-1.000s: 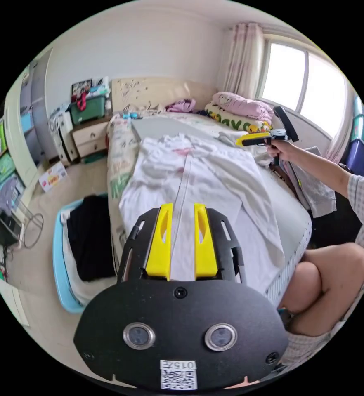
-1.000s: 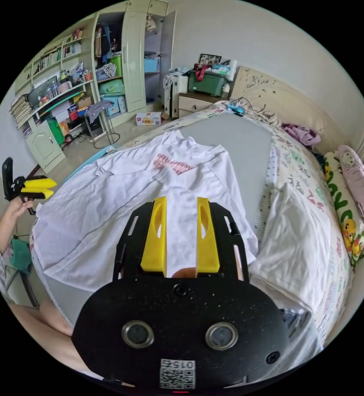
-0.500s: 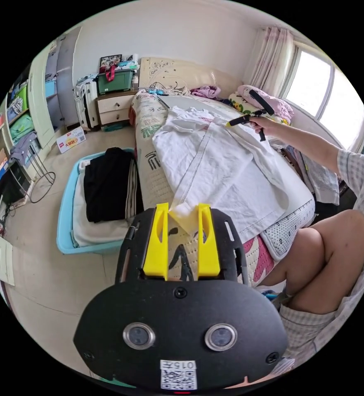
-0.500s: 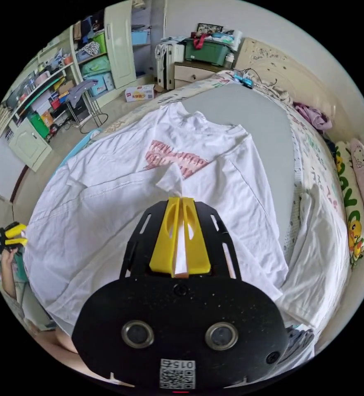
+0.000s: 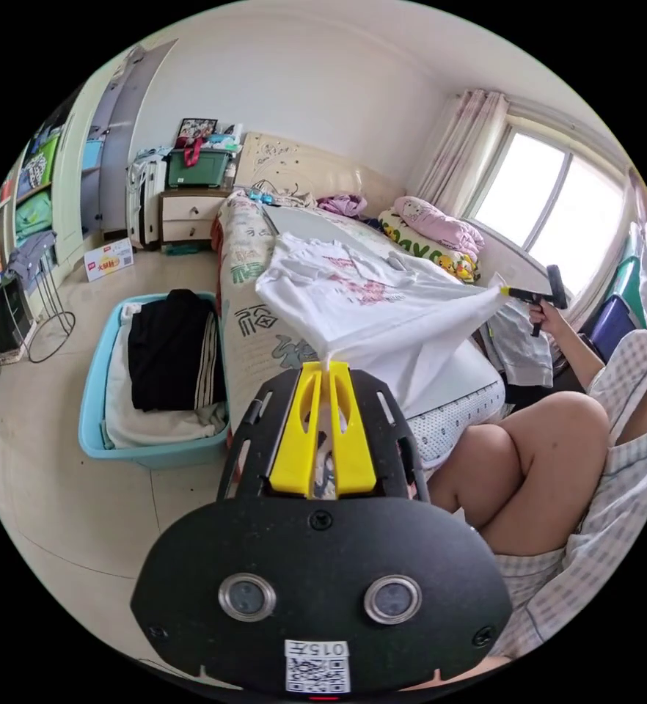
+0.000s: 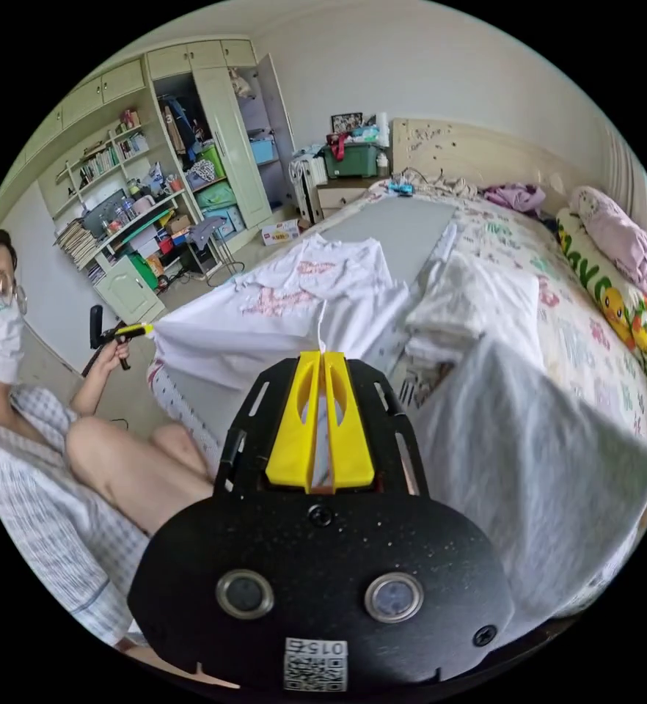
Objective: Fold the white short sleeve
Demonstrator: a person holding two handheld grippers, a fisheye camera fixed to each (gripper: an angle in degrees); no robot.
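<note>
The white short-sleeve shirt (image 5: 367, 308) with a pink print lies with its collar end on the grey mat (image 6: 404, 224) on the bed. Its hem is lifted and stretched taut off the foot of the bed. My left gripper (image 5: 324, 365) is shut on one hem corner, and in the right gripper view the left gripper (image 6: 144, 330) shows at the left, held in a hand. My right gripper (image 6: 321, 357) is shut on the other hem corner. In the left gripper view the right gripper (image 5: 510, 292) pulls that corner out to the right.
A blue basket (image 5: 92, 400) with dark and white clothes stands on the floor beside the bed. Folded white clothes (image 6: 477, 308) and a grey cloth (image 6: 551, 455) lie on the bed. The person's knees (image 5: 529, 440) are close to the bed's foot. Shelves (image 6: 118, 220) line the wall.
Both grippers were open a second ago. The right one shut on the hem first, then the left; both have drawn back from the bed, lifting and stretching the hem.
</note>
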